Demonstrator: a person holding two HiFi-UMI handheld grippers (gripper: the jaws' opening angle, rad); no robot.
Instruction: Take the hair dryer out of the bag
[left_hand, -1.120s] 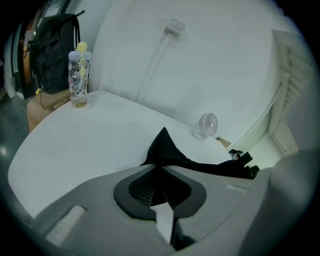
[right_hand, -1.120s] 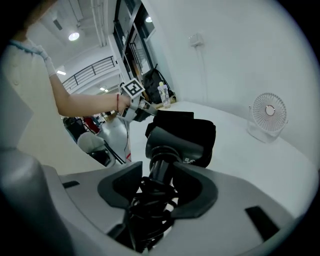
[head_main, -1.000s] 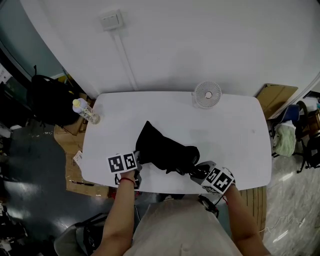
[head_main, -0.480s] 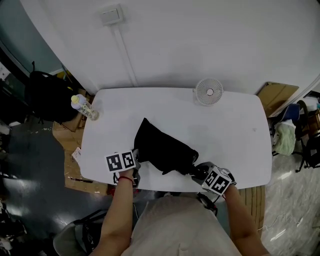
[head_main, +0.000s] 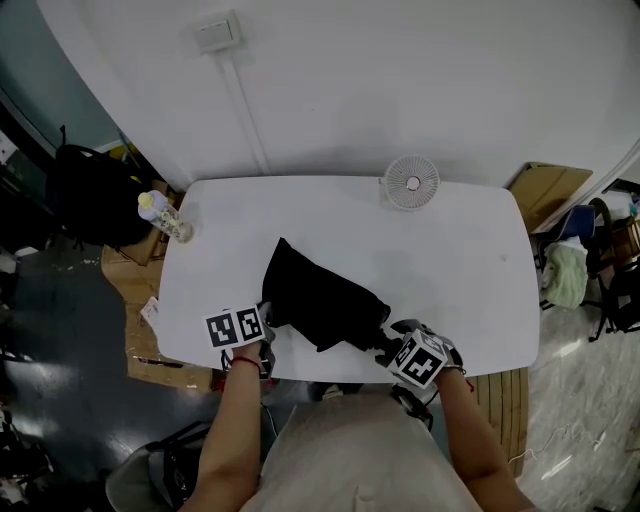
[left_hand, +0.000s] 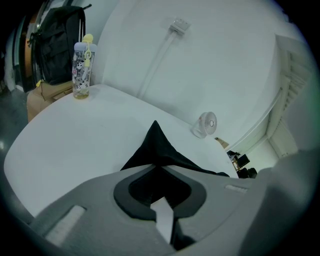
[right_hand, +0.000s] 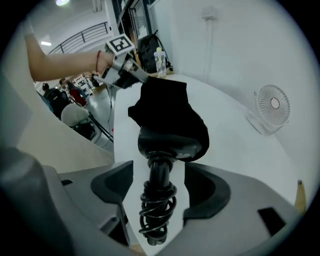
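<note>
And left gripper clamped on bag, right gripper jaws just opened wide around hair dryer handle, not touching; fan, bottle well apart

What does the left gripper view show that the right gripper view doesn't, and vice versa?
Only the left gripper view: the inside of the left hand-held gripper's jaws, shut on the black bag's cloth. Only the right gripper view: the hair dryer handle and coiled cord poking out of the bag, between the right hand-held gripper's jaws, which have just been opening and don't press it; also the person's forearm. Both: bag, fan, bottle, white table.
</note>
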